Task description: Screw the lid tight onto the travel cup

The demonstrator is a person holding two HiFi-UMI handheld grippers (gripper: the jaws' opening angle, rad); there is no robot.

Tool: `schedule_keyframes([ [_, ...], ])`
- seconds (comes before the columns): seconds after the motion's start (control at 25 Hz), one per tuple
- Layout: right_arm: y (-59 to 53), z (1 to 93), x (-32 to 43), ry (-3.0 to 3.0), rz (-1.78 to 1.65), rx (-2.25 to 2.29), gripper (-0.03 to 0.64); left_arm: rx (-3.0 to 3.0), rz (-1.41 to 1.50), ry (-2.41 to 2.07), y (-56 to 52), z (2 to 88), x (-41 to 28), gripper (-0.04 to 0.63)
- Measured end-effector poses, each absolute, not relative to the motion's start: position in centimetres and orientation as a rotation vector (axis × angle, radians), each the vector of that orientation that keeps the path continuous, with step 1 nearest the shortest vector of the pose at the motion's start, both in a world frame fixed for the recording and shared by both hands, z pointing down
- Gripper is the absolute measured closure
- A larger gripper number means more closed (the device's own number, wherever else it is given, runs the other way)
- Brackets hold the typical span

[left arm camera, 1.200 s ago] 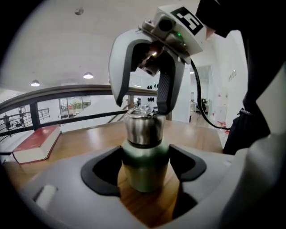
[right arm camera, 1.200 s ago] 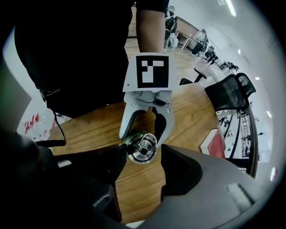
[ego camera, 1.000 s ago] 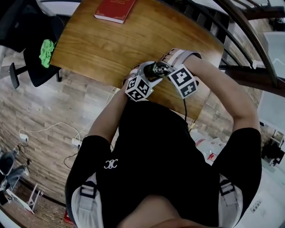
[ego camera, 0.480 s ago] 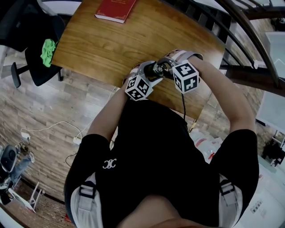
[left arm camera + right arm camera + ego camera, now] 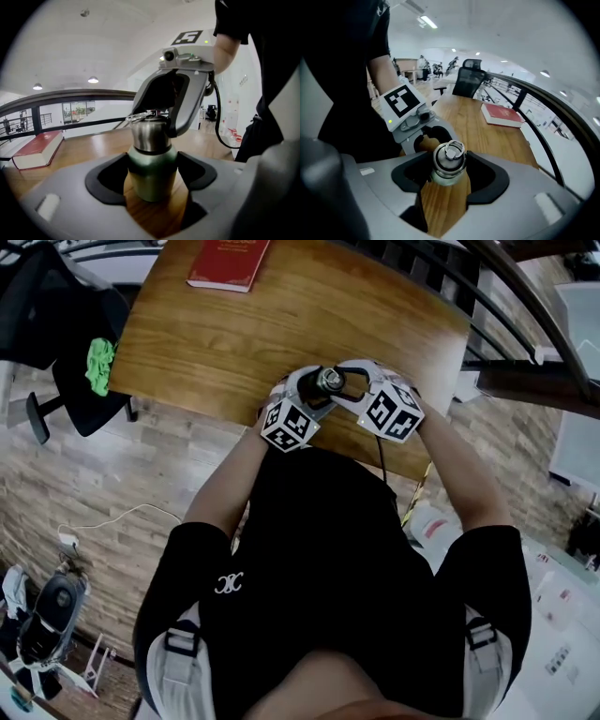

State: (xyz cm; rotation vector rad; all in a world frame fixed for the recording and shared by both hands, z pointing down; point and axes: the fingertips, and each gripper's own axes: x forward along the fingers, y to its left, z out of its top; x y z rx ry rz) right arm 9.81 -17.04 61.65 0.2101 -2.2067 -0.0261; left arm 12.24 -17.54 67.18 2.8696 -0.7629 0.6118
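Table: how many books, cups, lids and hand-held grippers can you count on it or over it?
Book: 1
Cup: 1
Lid: 1
Hand-held grippers: 2, the left hand-held gripper and the right hand-held gripper
Total: 5

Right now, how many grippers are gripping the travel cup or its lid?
2. The left gripper is shut on the green body of the travel cup. The right gripper is shut on the steel lid from above. Neither is hidden.
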Motion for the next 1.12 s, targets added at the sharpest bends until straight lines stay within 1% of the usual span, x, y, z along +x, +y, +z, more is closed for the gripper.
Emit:
schedule_keyframes([
  [0.16,-17.6,60.8,9.7,-2.307,0.107,0.538,0.397,2.869,0.607,-0.753,-17.4,67.2,12.1,0.21],
  [0.36,-17.9,60.5,10.1,-2.339,0.194,0.883,0.397,2.865,0.61,-0.747,-17.5,67.3,12.1,0.21],
  [0.64,-18.0,60.4,10.4,-2.306,0.23,1.082,0.397,2.865,0.609,-0.735,-17.5,67.3,12.2,0.21],
  [0.72,-17.9,60.5,10.6,-2.313,0.228,1.045,0.397,2.865,0.608,-0.729,-17.5,67.3,12.3,0.21],
  [0.8,-17.7,60.6,10.7,-2.334,0.225,0.91,0.399,2.867,0.606,-0.721,-17.5,67.2,12.4,0.21],
  [1.0,-16.2,60.1,11.3,-2.218,0.04,0.318,0.397,2.872,0.603,-0.703,-17.5,67.1,12.4,0.21],
  [1.12,-17.0,58.6,11.4,-2.106,-0.091,0.081,0.397,2.874,0.604,-0.7,-17.5,67.1,12.5,0.21],
])
